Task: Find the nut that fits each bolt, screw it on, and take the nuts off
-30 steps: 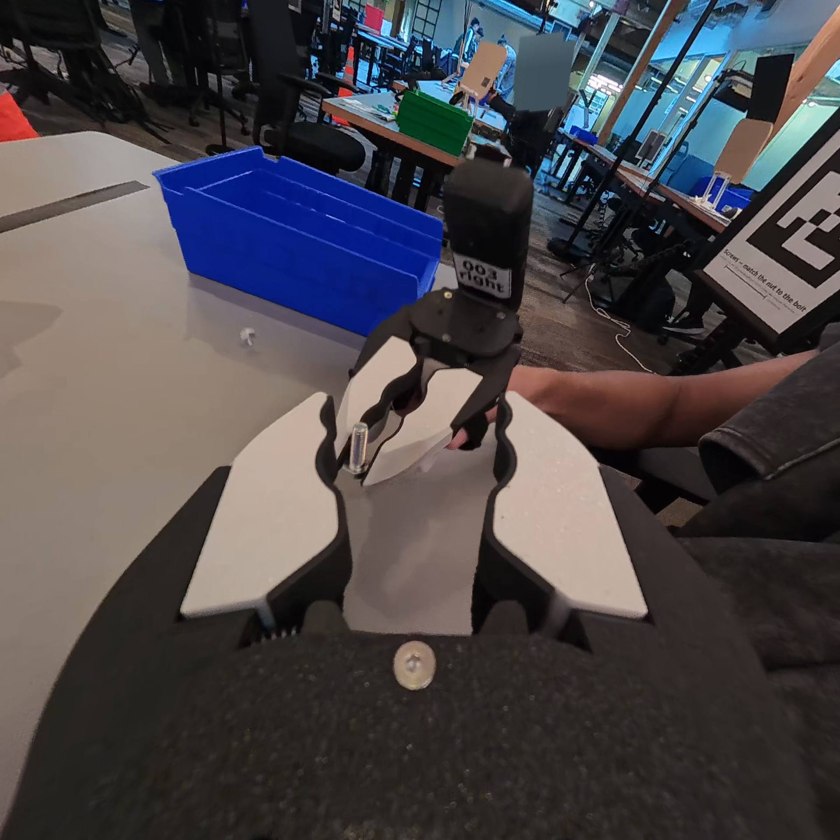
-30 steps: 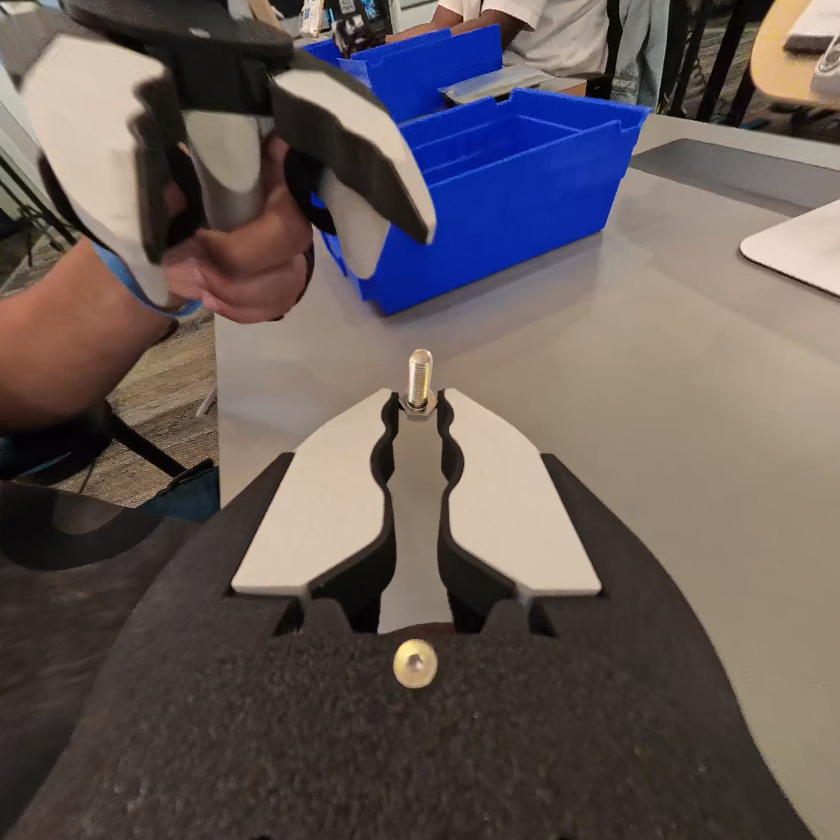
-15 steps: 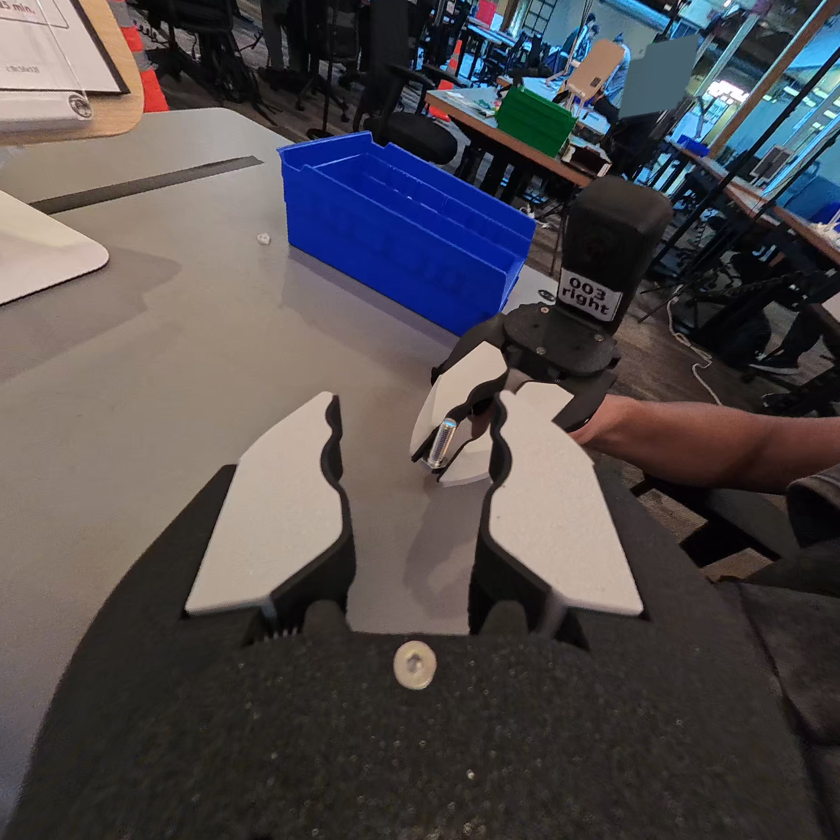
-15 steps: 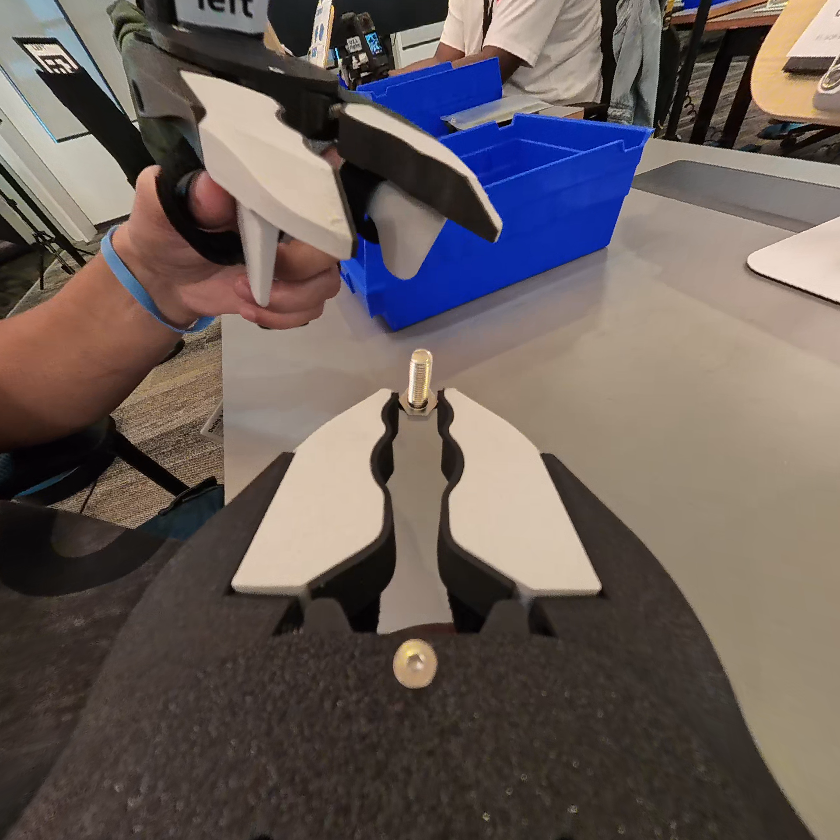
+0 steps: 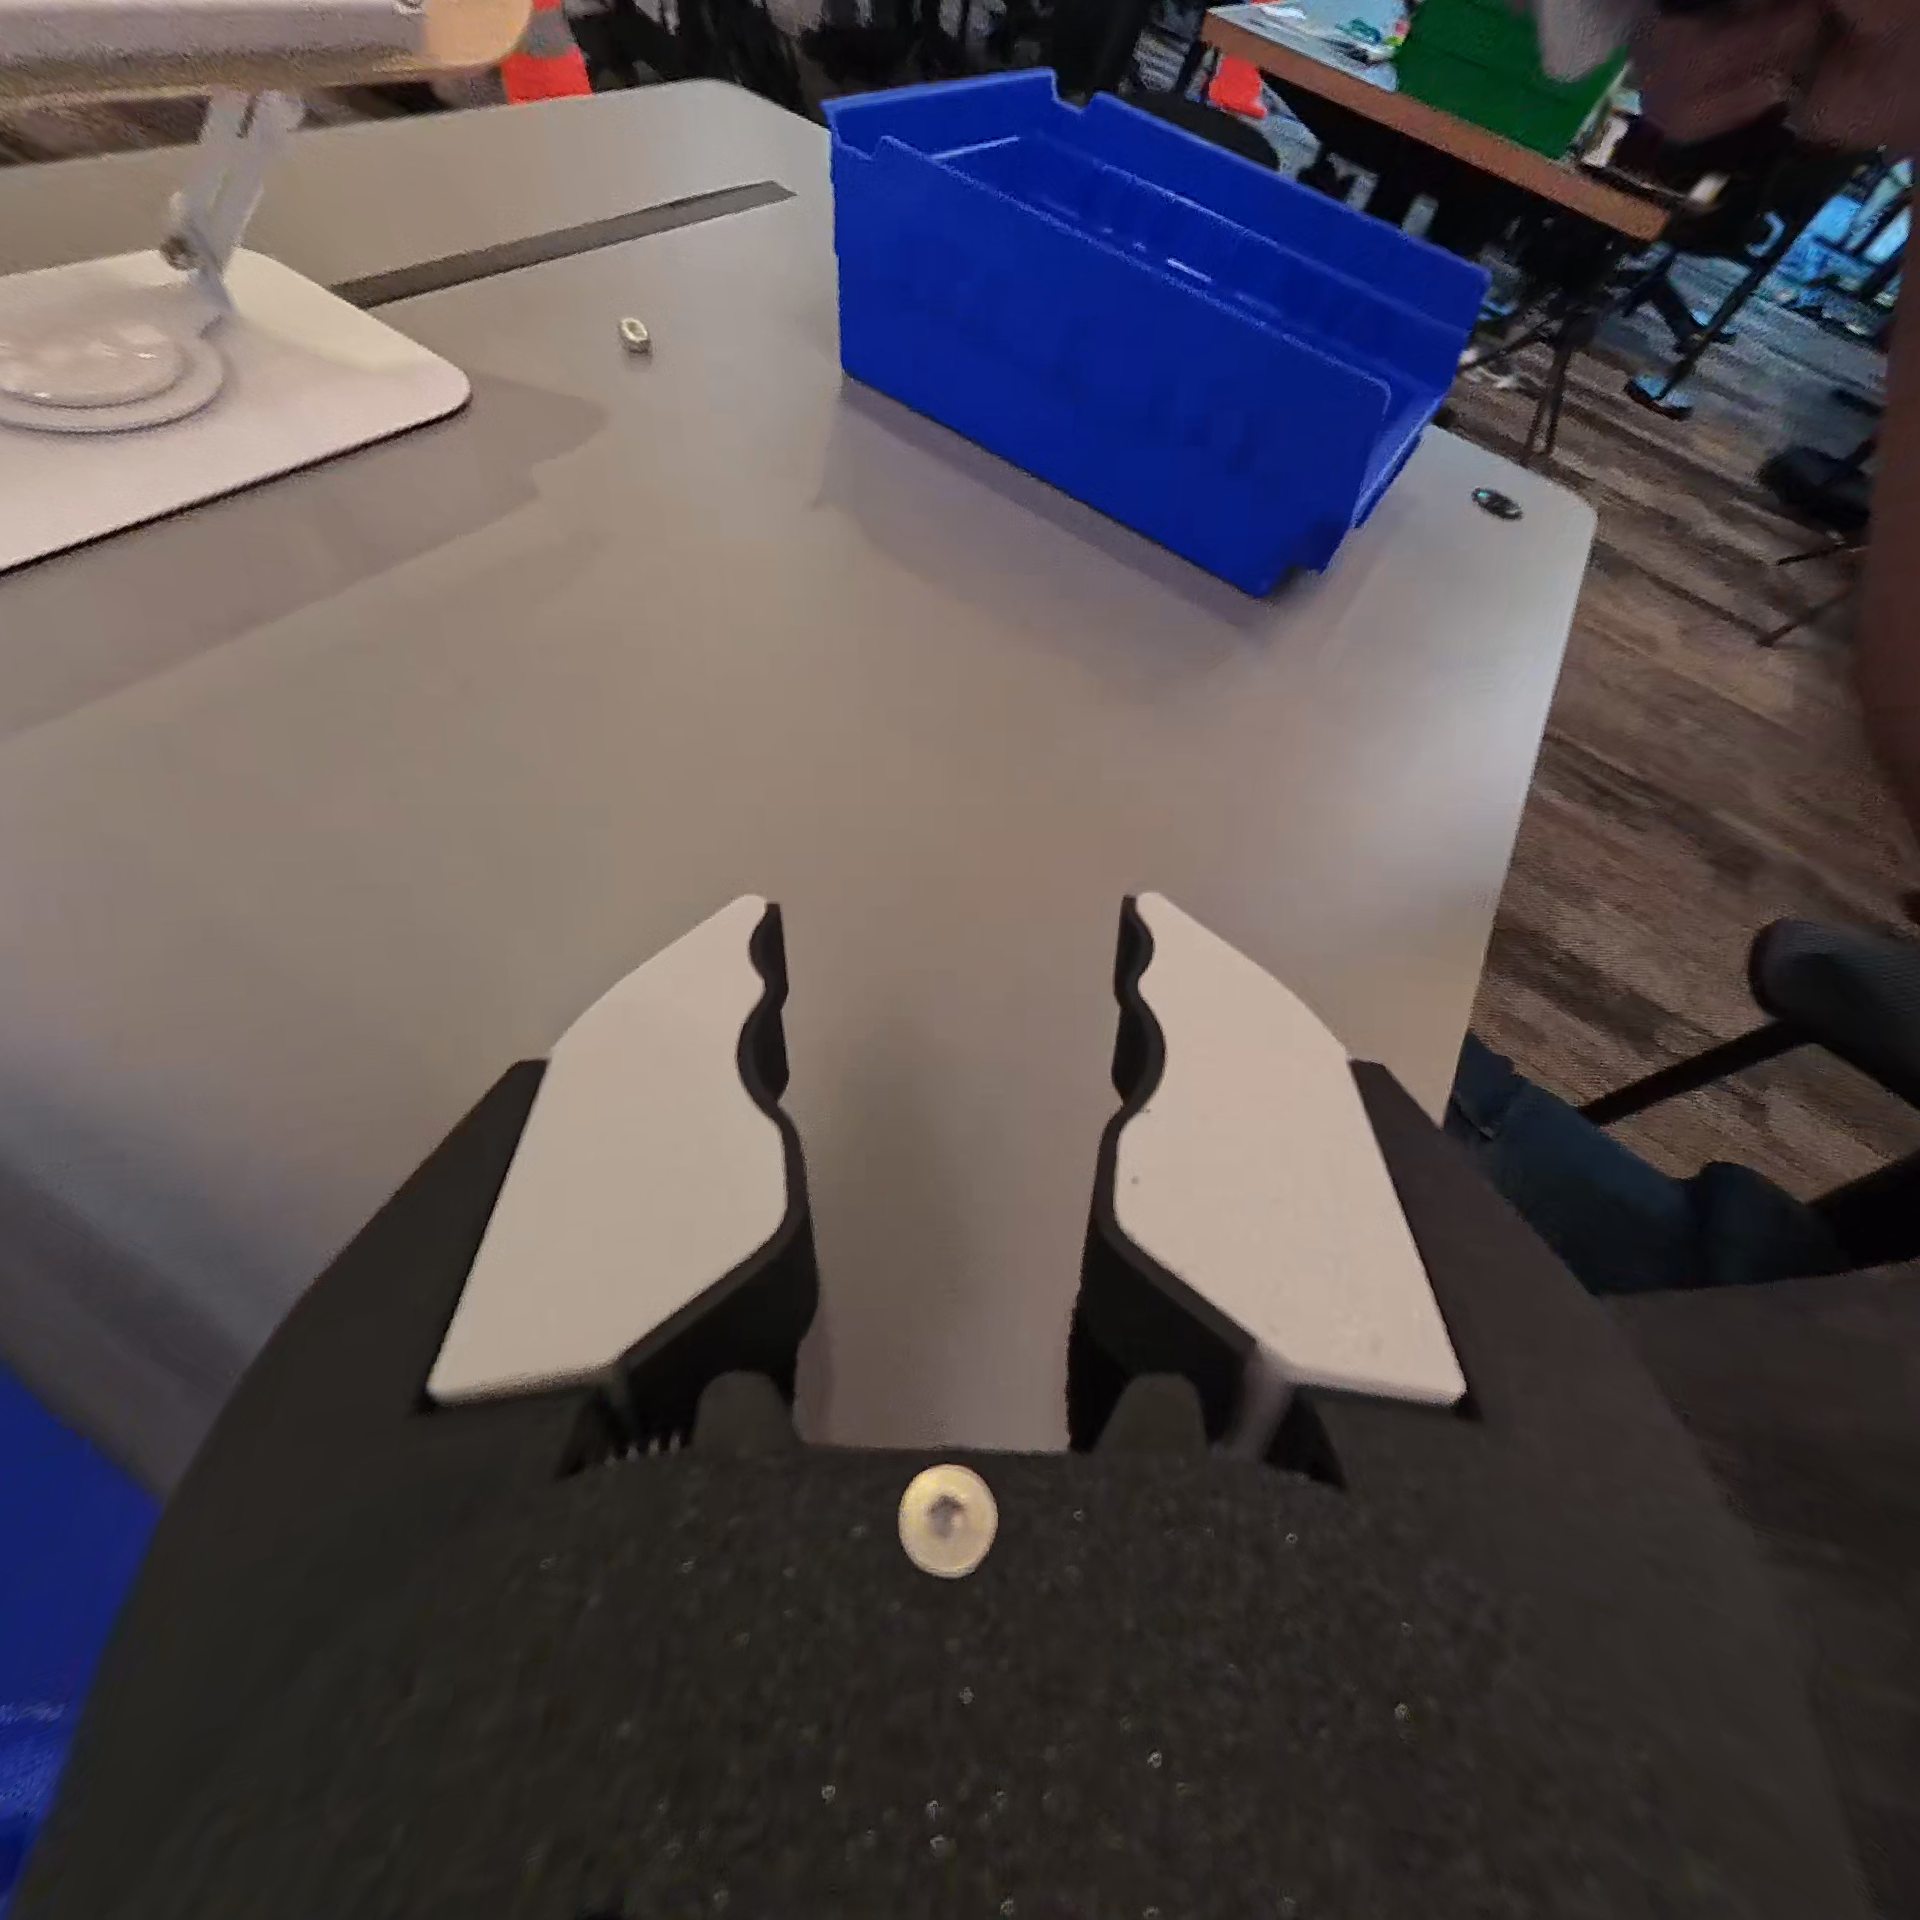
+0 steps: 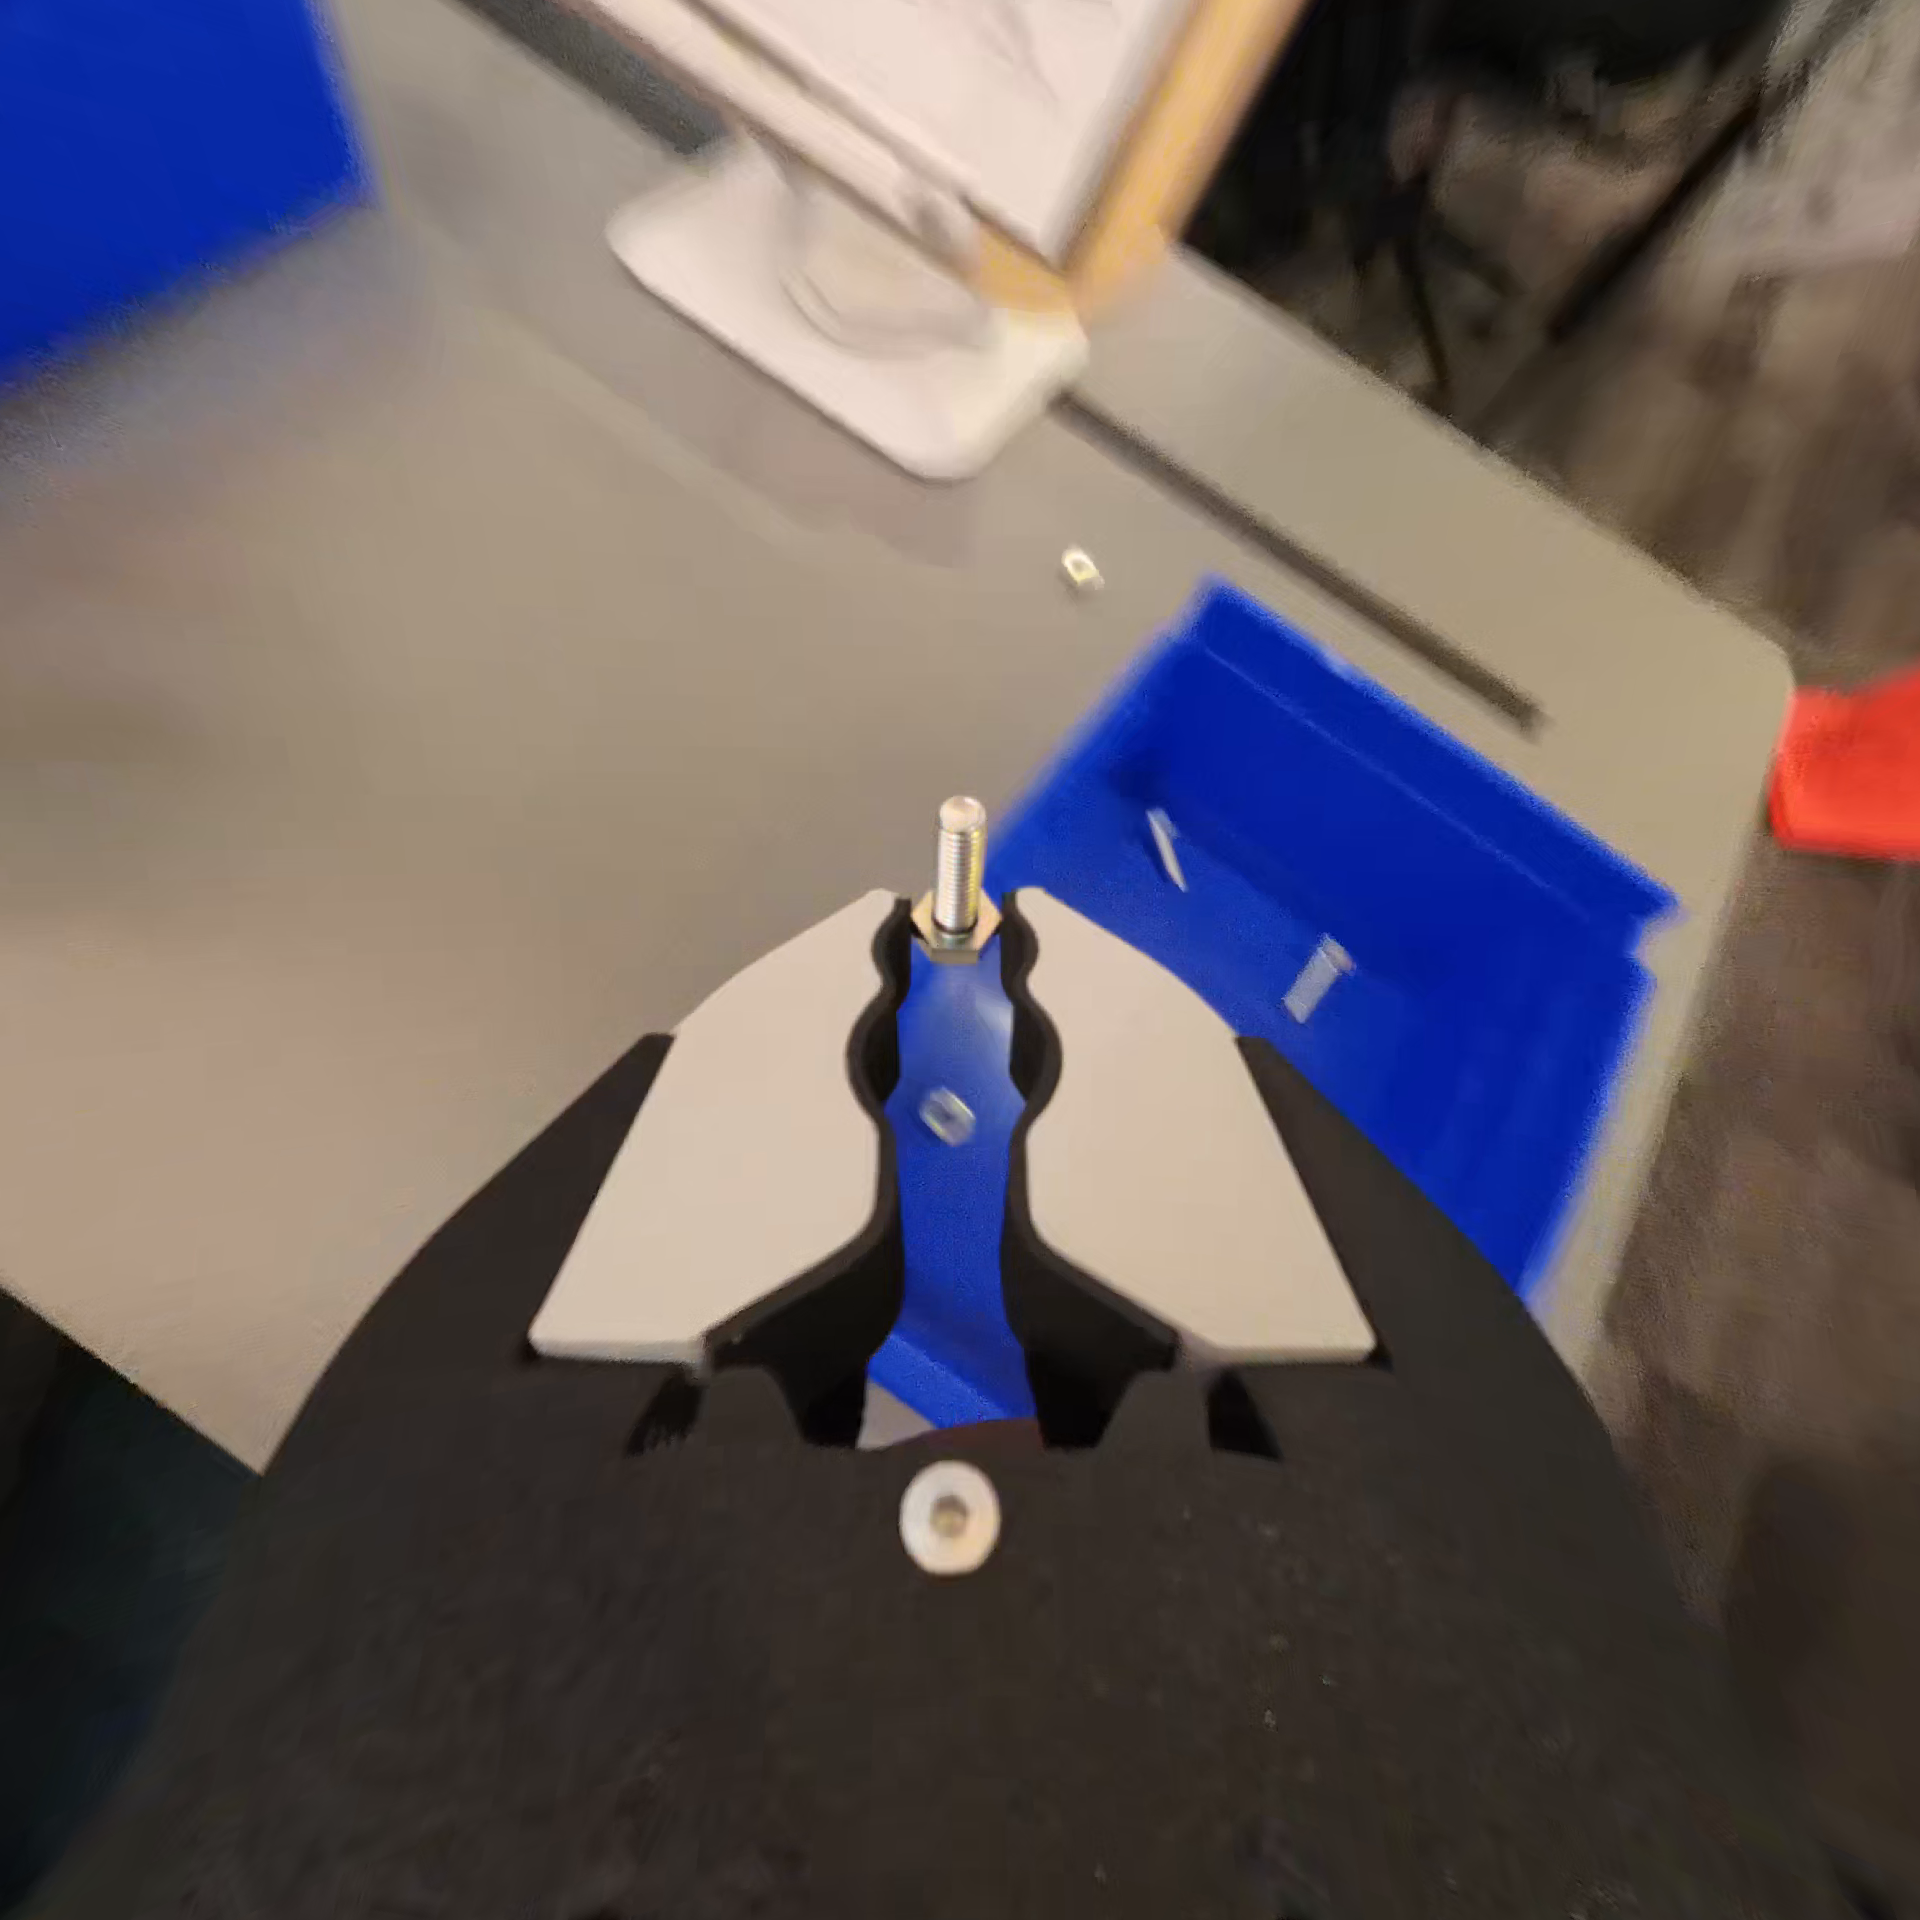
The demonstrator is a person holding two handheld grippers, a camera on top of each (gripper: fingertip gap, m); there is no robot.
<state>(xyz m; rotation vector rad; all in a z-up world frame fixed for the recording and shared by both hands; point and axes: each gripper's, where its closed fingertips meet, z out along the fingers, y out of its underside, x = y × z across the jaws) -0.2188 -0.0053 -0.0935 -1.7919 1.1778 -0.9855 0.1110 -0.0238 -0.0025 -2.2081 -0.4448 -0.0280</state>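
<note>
Since half a second ago both claws have swung away from each other: the right claw [image 6: 954,909] no longer faces the left one and now looks down over the open blue plastic bin [image 6: 1434,935], while the left claw [image 5: 948,920] has lost sight of the right claw and faces bare grey counter [image 5: 520,790].

In the right wrist view the right claw is pinching a silver threaded steel bolt [image 6: 956,868] at its very tips, by the hexagonal part at the bolt's lower end; the shaft stands upright above the fingertips. The view is blurred by motion. Through the narrow gap between the fingers a small silver hex nut [image 6: 945,1117] shows on the bin's blue floor. Two more pale metal pieces lie deeper in the bin; what they are cannot be told. Another small silver nut [image 6: 1081,569] lies on the counter just beyond the bin's far corner, near a white flat-based stand [image 6: 883,353] that carries a wood-edged board.

In the left wrist view the left claw is spread wide with nothing between its fingers, only counter surface. Ahead and to the right sits the blue bin [image 5: 1132,343], near the counter's far right corner. The loose nut [image 5: 634,335] lies on the counter to the left of the bin, and the white stand base [image 5: 208,405] is farther left. A dark strip [image 5: 561,244] runs across the counter behind the nut.
</note>
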